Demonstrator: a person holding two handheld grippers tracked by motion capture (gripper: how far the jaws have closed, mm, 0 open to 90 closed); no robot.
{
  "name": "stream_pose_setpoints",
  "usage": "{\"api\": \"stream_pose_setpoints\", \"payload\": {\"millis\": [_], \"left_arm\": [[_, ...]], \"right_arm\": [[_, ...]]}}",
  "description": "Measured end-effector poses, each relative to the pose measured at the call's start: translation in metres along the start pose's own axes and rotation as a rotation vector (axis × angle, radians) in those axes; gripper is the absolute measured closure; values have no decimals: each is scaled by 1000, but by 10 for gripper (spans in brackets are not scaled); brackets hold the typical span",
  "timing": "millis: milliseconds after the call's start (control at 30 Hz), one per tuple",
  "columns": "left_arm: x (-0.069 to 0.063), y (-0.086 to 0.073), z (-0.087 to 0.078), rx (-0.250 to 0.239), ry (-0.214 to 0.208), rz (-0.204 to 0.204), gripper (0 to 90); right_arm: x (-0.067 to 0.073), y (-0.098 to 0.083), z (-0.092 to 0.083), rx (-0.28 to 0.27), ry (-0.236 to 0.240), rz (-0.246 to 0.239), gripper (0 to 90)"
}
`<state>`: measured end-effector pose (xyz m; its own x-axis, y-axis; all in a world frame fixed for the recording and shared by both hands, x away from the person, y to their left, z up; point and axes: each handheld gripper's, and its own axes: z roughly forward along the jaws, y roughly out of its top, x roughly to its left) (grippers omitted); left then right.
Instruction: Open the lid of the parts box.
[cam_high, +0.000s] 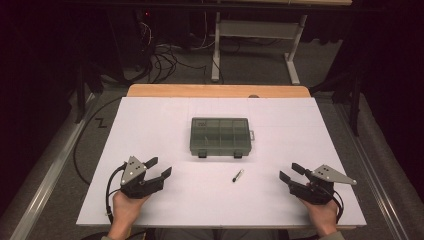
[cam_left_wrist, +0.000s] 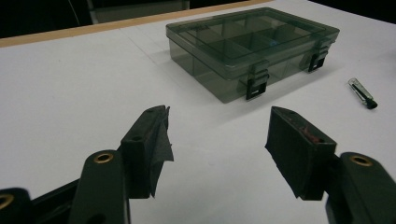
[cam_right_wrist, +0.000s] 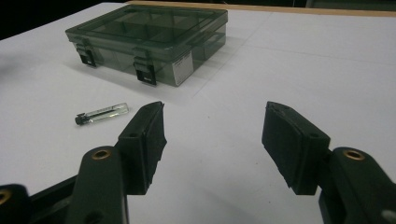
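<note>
High view. A white table (cam_high: 150, 130) carries a smoke-grey, see-through compartment box (cam_high: 220, 136) at its centre, lid closed, with two dark latches on its near edge and a small tab on its right side. Inner dividers show through the lid as a grid of compartments. A small clear vial (cam_high: 238, 175) with a dark cap lies flat on the table just near of the box, slightly right of its middle, apart from it. The left gripper (cam_high: 159, 168) sits at the near left of the table, held in the person's hand, jaws spread with nothing between them. The right gripper (cam_high: 291, 172) sits at the near right, jaws likewise spread and empty. Both grippers point inward toward the centre and stand well apart from the vial and the box.

Left gripper view. The two black jaws stand wide apart over bare white table. The box (cam_left_wrist: 252, 46) lies beyond them, both latches fastened on the side facing the camera. The vial (cam_left_wrist: 362, 93) lies to the right of the box, dark cap toward the camera.

Right gripper view. The jaws stand wide apart, holding nothing. The box (cam_right_wrist: 149, 35) lies at far left, a white label on its end wall. The vial (cam_right_wrist: 102, 113) lies flat between the box and the left jaw, touching neither, its cap pointing left.
</note>
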<state>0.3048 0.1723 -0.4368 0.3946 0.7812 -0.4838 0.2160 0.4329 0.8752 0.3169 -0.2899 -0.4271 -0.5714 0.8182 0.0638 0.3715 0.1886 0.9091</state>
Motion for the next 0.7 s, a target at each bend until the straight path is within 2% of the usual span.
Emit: {"api": "stream_pose_setpoints", "payload": {"millis": [600, 700], "left_arm": [[-2, -5, 16, 16, -6, 7, 393], [-3, -5, 17, 17, -8, -2, 393]], "right_arm": [[0, 2, 7, -1, 5, 1, 405], [1, 3, 8, -1, 5, -1, 405]]}}
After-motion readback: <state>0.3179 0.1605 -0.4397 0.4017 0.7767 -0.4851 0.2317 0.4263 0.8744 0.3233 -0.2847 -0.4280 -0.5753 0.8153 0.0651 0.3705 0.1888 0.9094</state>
